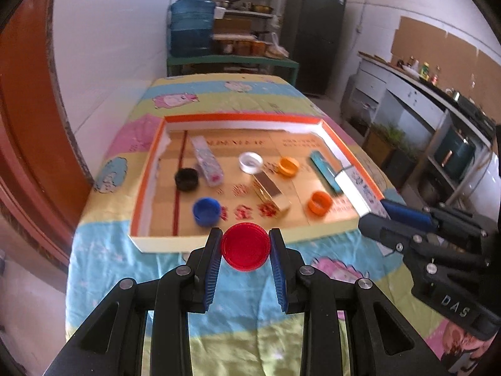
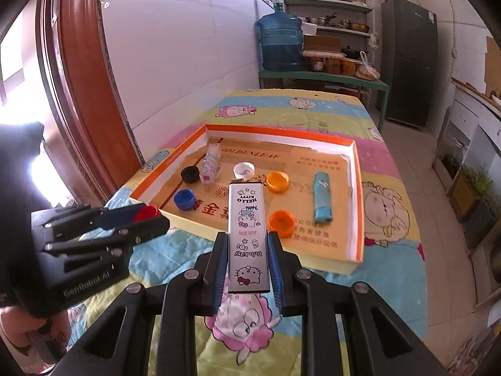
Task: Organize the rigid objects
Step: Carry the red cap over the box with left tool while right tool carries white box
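Observation:
My left gripper (image 1: 245,241) is shut on a red bottle cap (image 1: 245,247) and holds it above the table, just before the near wall of the orange-rimmed box (image 1: 147,185). My right gripper (image 2: 247,244) is shut on a white Hello Kitty case (image 2: 249,235), held above the box's near edge (image 2: 200,230); it shows at the right in the left wrist view (image 1: 363,191). Inside the box lie a black cap (image 1: 187,179), a blue cap (image 1: 206,207), a white cap (image 1: 250,162), two orange caps (image 1: 319,203) (image 1: 288,166), a clear case (image 1: 207,164), a gold box (image 1: 271,195) and a teal case (image 2: 322,199).
The table carries a cartoon-print cloth (image 1: 238,322). A wall and red door frame (image 1: 28,156) stand at the left. A water jug (image 1: 191,26), shelves and a dark fridge (image 1: 313,34) stand behind the table. A counter (image 1: 432,100) runs along the right.

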`<action>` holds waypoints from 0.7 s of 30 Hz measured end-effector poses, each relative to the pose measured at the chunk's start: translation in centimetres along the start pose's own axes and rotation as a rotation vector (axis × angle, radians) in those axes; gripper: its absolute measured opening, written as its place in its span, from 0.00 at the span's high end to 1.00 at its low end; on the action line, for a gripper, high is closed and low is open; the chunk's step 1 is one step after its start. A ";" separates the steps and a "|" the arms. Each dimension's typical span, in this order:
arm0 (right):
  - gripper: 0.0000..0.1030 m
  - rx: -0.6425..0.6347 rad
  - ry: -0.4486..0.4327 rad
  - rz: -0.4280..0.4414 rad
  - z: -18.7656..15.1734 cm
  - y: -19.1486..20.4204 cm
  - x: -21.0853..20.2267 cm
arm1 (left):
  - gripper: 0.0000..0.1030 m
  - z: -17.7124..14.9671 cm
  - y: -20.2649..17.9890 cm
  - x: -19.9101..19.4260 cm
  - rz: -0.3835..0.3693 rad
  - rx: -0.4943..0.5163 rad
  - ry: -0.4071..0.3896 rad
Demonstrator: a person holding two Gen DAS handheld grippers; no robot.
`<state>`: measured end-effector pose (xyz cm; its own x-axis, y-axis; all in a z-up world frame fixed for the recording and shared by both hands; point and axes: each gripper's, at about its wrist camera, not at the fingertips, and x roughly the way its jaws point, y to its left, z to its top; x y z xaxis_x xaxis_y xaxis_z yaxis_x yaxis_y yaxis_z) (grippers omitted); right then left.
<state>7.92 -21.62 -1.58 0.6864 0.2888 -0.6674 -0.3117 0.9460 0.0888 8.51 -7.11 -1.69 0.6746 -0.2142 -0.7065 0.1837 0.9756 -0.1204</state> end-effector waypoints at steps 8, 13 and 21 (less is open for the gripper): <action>0.75 -0.019 -0.006 -0.005 1.9 0.3 1.2 | 0.70 2.5 2.0 0.3 0.017 -0.033 -0.038; 0.75 -0.019 -0.012 -0.012 3.1 -0.3 2.0 | 0.70 4.3 2.7 0.8 0.023 -0.030 -0.058; 0.75 -0.015 -0.006 -0.024 5.2 -1.9 3.9 | 0.70 7.3 2.6 2.7 0.020 -0.001 -0.063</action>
<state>14.64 -21.55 -0.49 0.6975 0.2666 -0.6652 -0.3046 0.9505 0.0616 16.02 -5.47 1.17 0.7217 -0.1969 -0.6636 0.1691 0.9798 -0.1068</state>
